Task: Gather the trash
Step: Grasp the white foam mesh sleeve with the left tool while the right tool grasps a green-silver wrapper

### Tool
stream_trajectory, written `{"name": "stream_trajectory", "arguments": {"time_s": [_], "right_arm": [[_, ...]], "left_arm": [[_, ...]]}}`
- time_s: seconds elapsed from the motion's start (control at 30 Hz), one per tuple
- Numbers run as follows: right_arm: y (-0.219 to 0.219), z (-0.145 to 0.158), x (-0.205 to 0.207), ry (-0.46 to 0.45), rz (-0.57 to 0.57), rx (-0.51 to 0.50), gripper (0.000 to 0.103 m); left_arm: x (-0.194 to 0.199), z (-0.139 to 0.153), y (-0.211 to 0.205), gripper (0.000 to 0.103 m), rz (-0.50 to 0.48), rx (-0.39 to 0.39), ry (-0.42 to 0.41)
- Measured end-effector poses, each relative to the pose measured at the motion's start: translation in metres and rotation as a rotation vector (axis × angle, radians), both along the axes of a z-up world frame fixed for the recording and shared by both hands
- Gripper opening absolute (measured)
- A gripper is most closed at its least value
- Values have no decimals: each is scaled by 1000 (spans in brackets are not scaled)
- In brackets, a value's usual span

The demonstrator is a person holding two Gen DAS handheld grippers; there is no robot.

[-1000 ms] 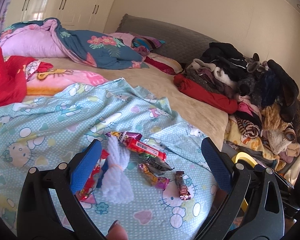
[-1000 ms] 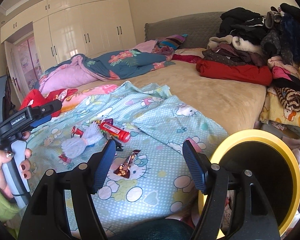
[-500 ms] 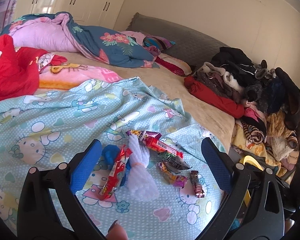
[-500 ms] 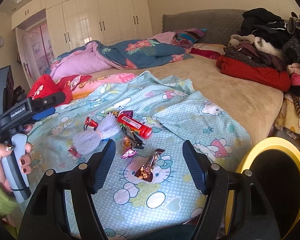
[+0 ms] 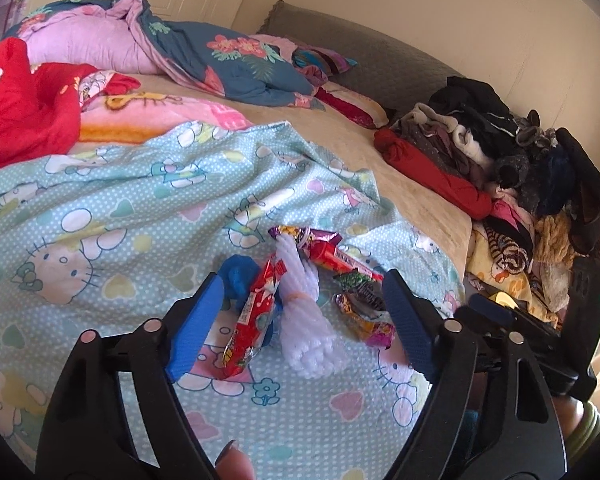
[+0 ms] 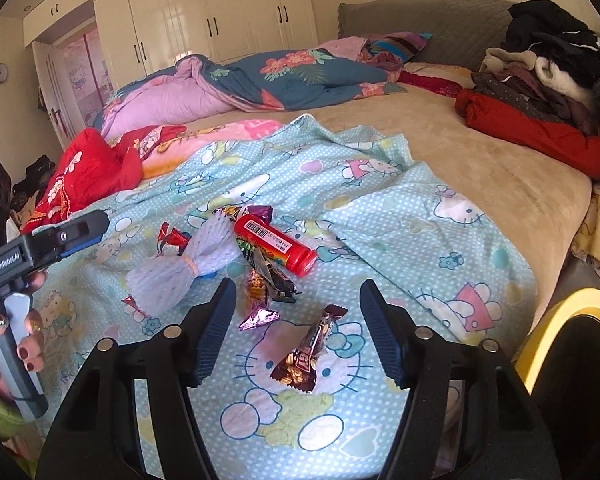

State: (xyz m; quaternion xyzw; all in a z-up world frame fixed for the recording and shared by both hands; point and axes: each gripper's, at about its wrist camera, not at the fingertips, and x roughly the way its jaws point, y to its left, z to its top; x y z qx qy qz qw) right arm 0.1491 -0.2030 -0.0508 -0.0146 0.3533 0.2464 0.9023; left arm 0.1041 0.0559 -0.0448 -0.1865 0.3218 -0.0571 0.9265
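Note:
Trash lies on the Hello Kitty sheet [image 5: 100,216]: a red snack wrapper [image 5: 252,316], a white foam net [image 5: 304,320], a red tube [image 5: 340,260], dark and gold candy wrappers [image 5: 364,320]. My left gripper [image 5: 296,320] is open just above the red wrapper and foam net. In the right wrist view my right gripper [image 6: 298,328] is open over a brown candy wrapper [image 6: 306,352]; the red tube [image 6: 278,244], the foam net [image 6: 180,272] and a pink-gold wrapper [image 6: 258,300] lie beyond it. The yellow-rimmed bin [image 6: 572,344] stands at the right.
A pile of clothes [image 5: 520,168] fills the bed's right side. Quilts [image 5: 180,48] and a red garment [image 5: 24,112] lie at the back left. The left gripper's handle and hand [image 6: 16,280] show at the left in the right wrist view. Wardrobes [image 6: 220,12] stand behind.
Both grippers have moved forward and down toward the trash. The wrappers now sit between the fingers of each. Jaws stay open.

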Motion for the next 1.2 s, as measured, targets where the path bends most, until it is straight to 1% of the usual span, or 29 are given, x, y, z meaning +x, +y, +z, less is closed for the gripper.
{"name": "stream_trajectory", "arguments": {"time_s": [0.03, 0.1, 0.17, 0.2, 0.27, 0.33, 0.4, 0.5, 0.53, 0.6, 0.63, 0.73, 0.77, 0.8, 0.83, 0.97, 1.03, 1.1, 1.2], "right_arm": [[2, -1, 2, 4, 4, -2, 59], [6, -4, 7, 12, 20, -5, 56], [11, -7, 11, 15, 37, -17, 54], [14, -9, 13, 19, 45, -23, 52], [18, -12, 18, 28, 57, -30, 50], [22, -16, 22, 41, 70, -28, 48], [25, -19, 26, 51, 81, -30, 46], [32, -25, 32, 69, 97, -44, 41], [34, -26, 33, 72, 99, -46, 41], [38, -30, 38, 83, 109, -51, 41], [41, -32, 40, 91, 115, -57, 38], [47, -38, 48, 110, 127, -78, 35], [49, -41, 51, 119, 127, -85, 33], [50, -44, 54, 132, 130, -88, 25], [51, -45, 56, 142, 133, -89, 15], [47, -46, 54, 172, 131, -71, 13], [42, -44, 51, 181, 122, -55, 12], [35, -41, 47, 190, 111, -28, 11], [23, -35, 39, 201, 94, 9, 11]], "left_arm": [[0, -2, 0, 70, -8, -6, 7], [1, -6, -2, 60, -24, -11, 16], [3, -11, -5, 58, -42, -8, 32], [3, -13, -6, 54, -47, -9, 39], [4, -19, -9, 50, -63, -15, 56], [5, -23, -13, 49, -77, -12, 71], [6, -28, -18, 45, -91, -16, 87], [5, -33, -24, 45, -101, -11, 101], [5, -35, -25, 44, -104, -13, 107], [6, -37, -28, 44, -101, -4, 118], [6, -38, -28, 43, -94, -2, 125], [9, -38, -31, 43, -81, 4, 140], [10, -38, -32, 43, -78, 12, 146], [11, -38, -33, 42, -76, 21, 150], [12, -38, -34, 40, -72, 29, 155], [18, -43, -37, 29, -66, 53, 187], [20, -46, -40, 27, -65, 57, 203], [22, -50, -45, 13, -73, 68, 217], [22, -52, -48, 9, -82, 64, 230]]}}
